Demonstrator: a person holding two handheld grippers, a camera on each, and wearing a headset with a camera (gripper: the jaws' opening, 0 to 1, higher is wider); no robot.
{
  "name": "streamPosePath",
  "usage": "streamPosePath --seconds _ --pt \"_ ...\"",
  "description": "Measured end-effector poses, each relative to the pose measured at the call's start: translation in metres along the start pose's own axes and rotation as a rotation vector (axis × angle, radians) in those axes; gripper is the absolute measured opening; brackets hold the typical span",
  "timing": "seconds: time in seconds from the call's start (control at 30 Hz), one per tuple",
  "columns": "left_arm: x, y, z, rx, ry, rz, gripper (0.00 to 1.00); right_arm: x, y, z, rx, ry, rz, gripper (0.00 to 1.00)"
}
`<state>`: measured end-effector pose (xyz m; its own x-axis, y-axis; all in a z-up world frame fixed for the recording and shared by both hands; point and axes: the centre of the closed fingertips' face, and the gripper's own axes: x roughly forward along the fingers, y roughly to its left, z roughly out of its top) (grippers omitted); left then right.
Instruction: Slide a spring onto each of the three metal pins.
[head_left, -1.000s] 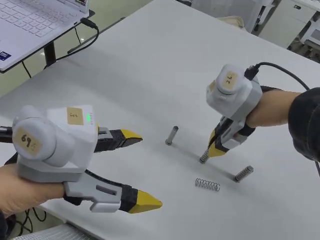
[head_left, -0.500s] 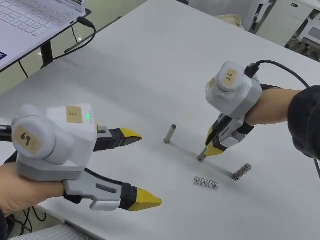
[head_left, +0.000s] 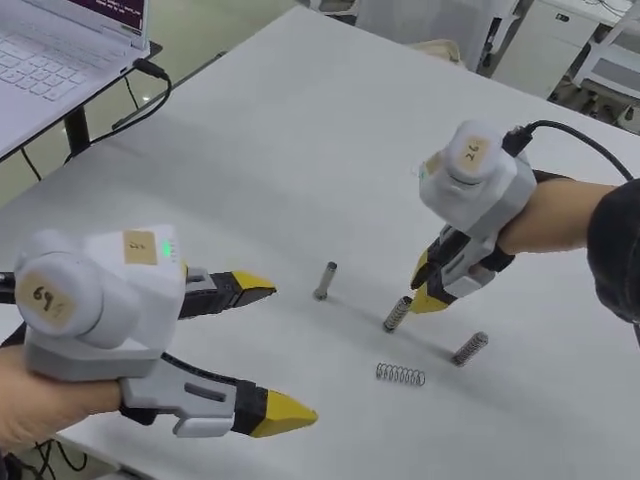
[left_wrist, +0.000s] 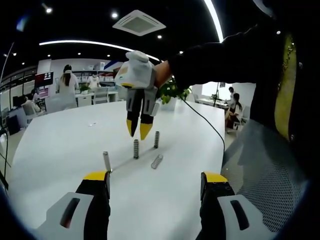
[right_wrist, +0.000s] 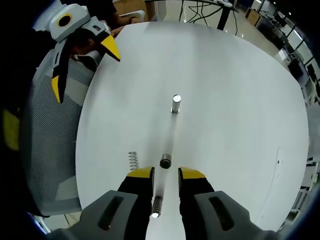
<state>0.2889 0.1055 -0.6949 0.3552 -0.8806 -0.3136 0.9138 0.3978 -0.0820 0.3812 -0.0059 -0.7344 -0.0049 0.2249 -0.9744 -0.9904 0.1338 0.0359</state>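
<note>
Three metal pins stand on the white table (head_left: 300, 150). The left pin (head_left: 324, 281) is bare. A spring sits on the middle pin (head_left: 397, 314) and another on the right pin (head_left: 468, 348). One loose spring (head_left: 400, 374) lies flat in front of them. My right gripper (head_left: 424, 286) hovers just right of and above the middle pin, jaws a little apart and empty. In the right gripper view the middle pin (right_wrist: 165, 161) shows just beyond the gripper (right_wrist: 166, 174), the bare pin (right_wrist: 175, 103) farther off. My left gripper (head_left: 270, 350) is wide open near the table's front, left of the pins.
A laptop (head_left: 50, 60) on a stand with a black cable (head_left: 150, 85) sits beyond the table's left edge. A grey mesh chair (left_wrist: 265, 170) is close by on the near side. Several people sit at desks far behind.
My right gripper has drawn back a little from the spring on the middle pin. The view has shifted; the left gripper and the loose spring lie as before.
</note>
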Motion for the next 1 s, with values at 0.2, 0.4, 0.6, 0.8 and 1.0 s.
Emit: streamPosePath --seconds 0.2,0.4,0.6,0.8,1.0 --pt "0.002 -0.003 0.003 0.006 0.007 -0.008 0.70 -0.010 0.002 -0.007 0.025 -0.031 -0.019 0.17" --pt "0.004 -0.004 0.006 0.014 0.016 -0.013 0.70 -0.017 0.008 -0.013 0.050 -0.063 -0.035 0.17" --pt "0.006 -0.005 0.010 0.026 0.023 -0.020 0.69 -0.015 0.020 -0.021 0.059 -0.079 -0.035 0.17" --pt "0.008 -0.007 0.012 0.034 0.031 -0.029 0.69 -0.006 0.034 -0.025 0.072 -0.099 -0.022 0.17" --pt "0.010 -0.008 0.015 0.041 0.037 -0.035 0.69 0.008 0.043 -0.027 0.084 -0.116 -0.002 0.17"
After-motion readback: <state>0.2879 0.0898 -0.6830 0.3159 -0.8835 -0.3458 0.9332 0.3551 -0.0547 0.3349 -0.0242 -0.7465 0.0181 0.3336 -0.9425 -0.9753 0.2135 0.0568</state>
